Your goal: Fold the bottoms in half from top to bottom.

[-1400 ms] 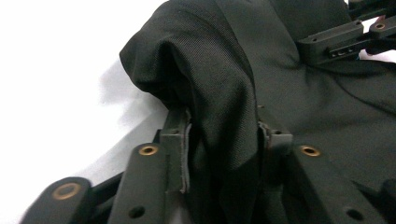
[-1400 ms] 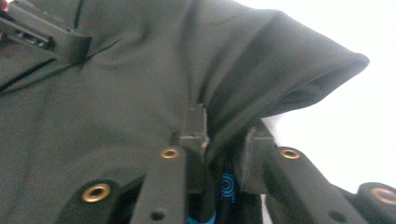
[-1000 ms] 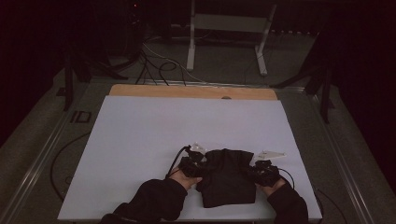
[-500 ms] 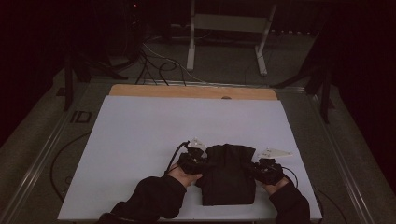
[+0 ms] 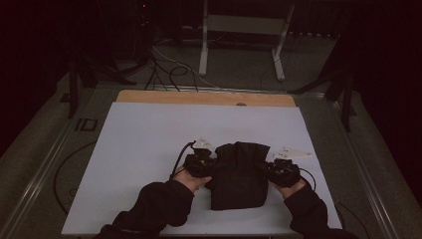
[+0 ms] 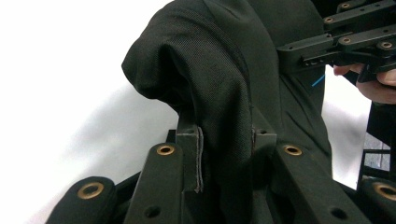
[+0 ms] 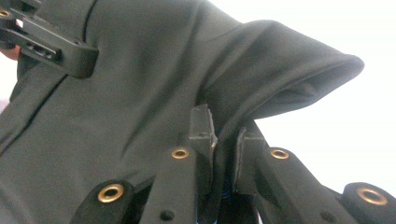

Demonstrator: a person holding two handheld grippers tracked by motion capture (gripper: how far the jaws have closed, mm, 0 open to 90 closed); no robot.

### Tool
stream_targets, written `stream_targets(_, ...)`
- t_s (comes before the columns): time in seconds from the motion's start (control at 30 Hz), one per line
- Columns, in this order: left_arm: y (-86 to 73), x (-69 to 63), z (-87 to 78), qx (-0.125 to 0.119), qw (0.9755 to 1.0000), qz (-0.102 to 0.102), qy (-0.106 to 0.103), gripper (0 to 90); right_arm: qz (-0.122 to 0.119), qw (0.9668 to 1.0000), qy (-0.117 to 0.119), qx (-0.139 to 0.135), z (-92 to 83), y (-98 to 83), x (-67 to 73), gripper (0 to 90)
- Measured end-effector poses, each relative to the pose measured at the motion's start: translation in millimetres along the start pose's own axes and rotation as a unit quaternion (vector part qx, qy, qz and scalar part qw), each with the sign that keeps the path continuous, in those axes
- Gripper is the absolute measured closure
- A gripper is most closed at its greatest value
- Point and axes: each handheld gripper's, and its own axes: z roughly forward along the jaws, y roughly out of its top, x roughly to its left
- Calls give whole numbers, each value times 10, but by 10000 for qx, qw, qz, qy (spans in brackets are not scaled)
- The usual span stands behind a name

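A black folded garment [image 5: 240,174] is held up off the white table [image 5: 149,144] near its front edge, between my two grippers. My left gripper [image 5: 208,167] is shut on the garment's left edge; in the left gripper view the black cloth [image 6: 224,93] bunches between the pads [image 6: 192,156]. My right gripper [image 5: 271,172] is shut on the right edge, and the right gripper view has a fold of the cloth [image 7: 280,79] pinched between its jaws [image 7: 223,154]. The garment's lower part hangs toward the table.
A bare wooden strip [image 5: 204,98] runs along the table's far edge. Beyond it stand a metal frame [image 5: 244,35] and cables [image 5: 164,69] on the floor. A cable [image 5: 69,164] loops at the table's left side. The person's dark sleeves [image 5: 149,209] come in from the bottom.
Both grippers have risen with the garment, and its far edge now stands higher and bunched between them.
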Motion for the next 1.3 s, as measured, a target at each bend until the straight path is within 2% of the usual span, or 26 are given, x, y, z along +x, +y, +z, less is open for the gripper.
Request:
stream_targets(0.27, 94, 64, -150, -178, 9998, 4, 82, 738, -155, 9998, -15, -136, 46, 207, 50, 812)
stream_targets(0.47, 145, 143, -285, -316, 9993, 107, 195, 738, -242, 9994, -13, -260, 100, 355, 93, 812)
stream_targets(0.73, 119, 254, -415, -339, 9991, 36, 235, 738, -352, 9990, 53, -275, 216, 469, 208, 812)
stream_targets(0.93, 128, 332, -534, -307, 9991, 106, 263, 738, -410, 9985, 135, -336, 273, 559, 275, 811)
stream_targets(1.1, 130, 442, -641, -342, 9992, 78, 212, 737, -453, 9980, 216, -378, 333, 640, 343, 811)
stream_targets(1.3, 134, 534, -723, -277, 9993, 186, 145, 737, -491, 9976, 282, -401, 436, 724, 429, 812)
